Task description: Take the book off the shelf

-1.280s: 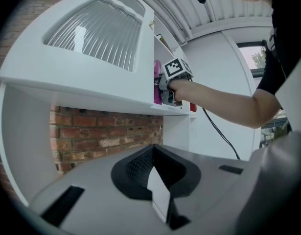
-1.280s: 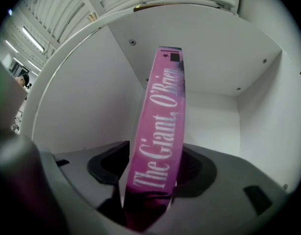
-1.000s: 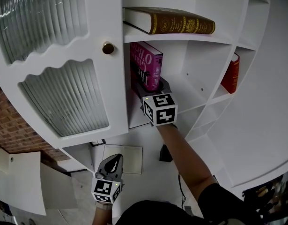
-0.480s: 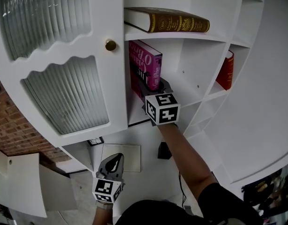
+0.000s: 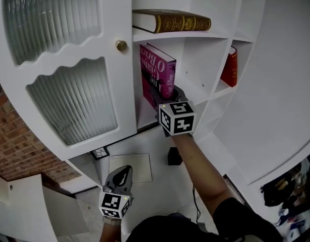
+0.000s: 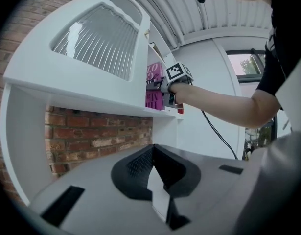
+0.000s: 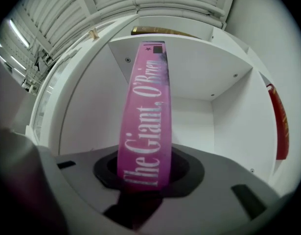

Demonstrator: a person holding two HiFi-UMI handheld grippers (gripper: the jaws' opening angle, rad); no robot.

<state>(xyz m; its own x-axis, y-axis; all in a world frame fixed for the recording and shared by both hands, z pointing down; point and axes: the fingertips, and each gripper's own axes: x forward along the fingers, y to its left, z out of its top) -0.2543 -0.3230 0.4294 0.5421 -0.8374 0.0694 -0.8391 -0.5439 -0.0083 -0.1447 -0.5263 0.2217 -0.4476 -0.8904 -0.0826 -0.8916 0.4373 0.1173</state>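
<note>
A pink book [image 5: 157, 74] stands upright in the shelf's middle compartment, against its left wall. My right gripper [image 5: 167, 97] reaches into that compartment and is shut on the lower end of the book's spine. In the right gripper view the pink spine [image 7: 145, 131] rises straight out from between the jaws of the right gripper [image 7: 146, 177]. The left gripper [image 5: 123, 173] hangs low near the floor, shut with nothing in it. The left gripper view shows the left gripper [image 6: 152, 153] with its pads together, and far off the pink book [image 6: 154, 84] with the right gripper [image 6: 172, 77] on it.
A brown book with gold print [image 5: 170, 21] lies flat on the shelf above. A red book [image 5: 229, 67] stands in the compartment to the right. A ribbed-glass cabinet door [image 5: 69, 100] with a brass knob [image 5: 121, 45] flanks the book's left. A brick wall [image 5: 18, 145] lies below left.
The right gripper stays at the book's spine while the head view has drifted a little. The book keeps its upright stand. The left gripper has not moved.
</note>
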